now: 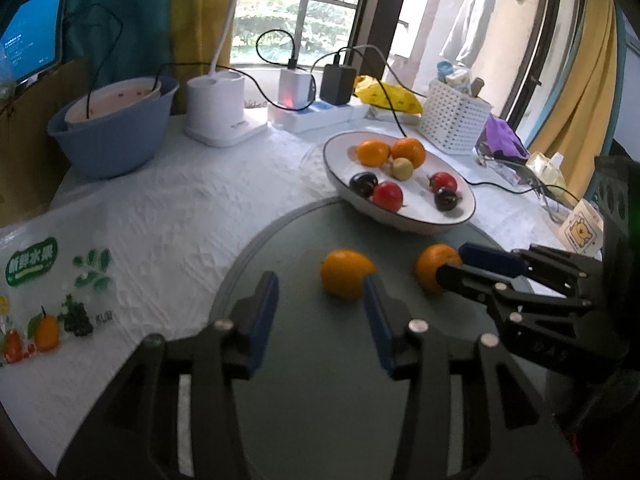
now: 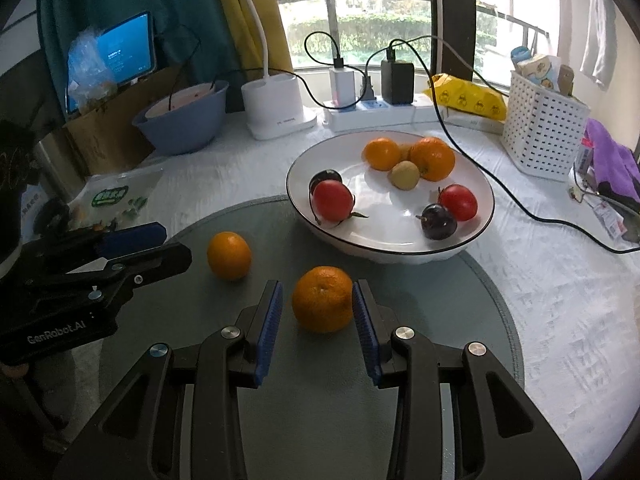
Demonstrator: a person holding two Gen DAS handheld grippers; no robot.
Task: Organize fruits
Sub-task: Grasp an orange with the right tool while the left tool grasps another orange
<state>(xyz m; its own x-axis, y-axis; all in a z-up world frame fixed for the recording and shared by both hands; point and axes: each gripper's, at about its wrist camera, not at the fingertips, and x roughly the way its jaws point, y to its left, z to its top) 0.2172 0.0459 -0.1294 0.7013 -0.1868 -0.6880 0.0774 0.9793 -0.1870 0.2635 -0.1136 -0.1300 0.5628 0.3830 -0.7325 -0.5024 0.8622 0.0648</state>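
Note:
Two oranges lie on a round grey mat (image 2: 440, 300). My right gripper (image 2: 317, 298) is open, its blue pads on either side of the nearer orange (image 2: 322, 299), the right pad close to it. My left gripper (image 1: 322, 294) is open just short of the other orange (image 1: 346, 279), which also shows in the right wrist view (image 2: 229, 255). The right gripper appears in the left wrist view (image 1: 466, 266) around its orange (image 1: 434, 266). A white bowl (image 2: 476, 196) behind the mat holds two oranges, two red tomatoes, two dark plums and a small yellow fruit.
A printed fruit bag (image 1: 44, 300) lies left on the white tablecloth. A blue basin (image 1: 116, 132), white lamp base (image 1: 224, 114), power strip with chargers (image 1: 316, 108), white basket (image 1: 454, 118) and cables stand at the back.

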